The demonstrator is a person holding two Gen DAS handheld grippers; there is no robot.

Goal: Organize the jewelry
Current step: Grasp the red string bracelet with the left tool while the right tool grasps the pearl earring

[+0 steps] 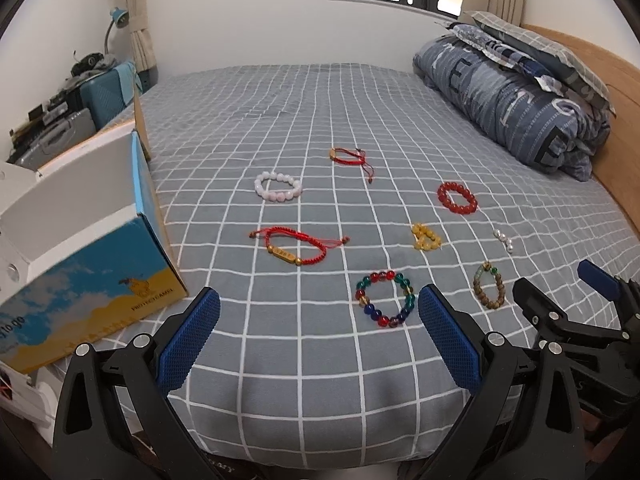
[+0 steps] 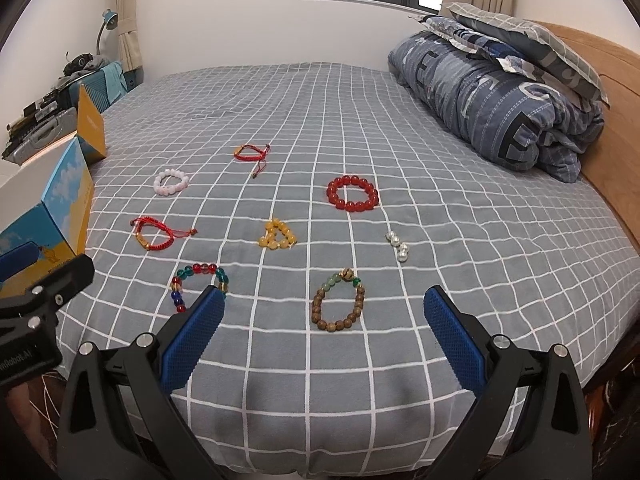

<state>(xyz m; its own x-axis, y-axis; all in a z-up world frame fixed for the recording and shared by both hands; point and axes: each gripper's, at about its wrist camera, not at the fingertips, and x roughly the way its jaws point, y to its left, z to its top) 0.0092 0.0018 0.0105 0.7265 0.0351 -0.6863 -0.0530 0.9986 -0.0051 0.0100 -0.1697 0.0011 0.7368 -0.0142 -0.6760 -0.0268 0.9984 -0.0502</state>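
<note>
Your left gripper (image 1: 318, 314) and right gripper (image 2: 324, 314) both gape empty over the bed's (image 2: 360, 120) near edge, bracelets (image 2: 338, 304) scattered beyond.

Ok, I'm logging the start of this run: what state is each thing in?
Left gripper: open, empty.
Right gripper: open, empty.
Box: open, on bed's left edge.
Multicolour bracelet: flat on bed.
Wooden bracelet: flat.
Yellow bracelet: bunched.
Duvet: folded.

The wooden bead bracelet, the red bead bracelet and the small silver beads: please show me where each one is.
wooden bead bracelet (image 2: 338, 303): right wrist view, on its lower left beads.
red bead bracelet (image 2: 353, 193): right wrist view, on its ring of beads.
silver beads (image 2: 398, 246): right wrist view, middle of the cluster.
</note>
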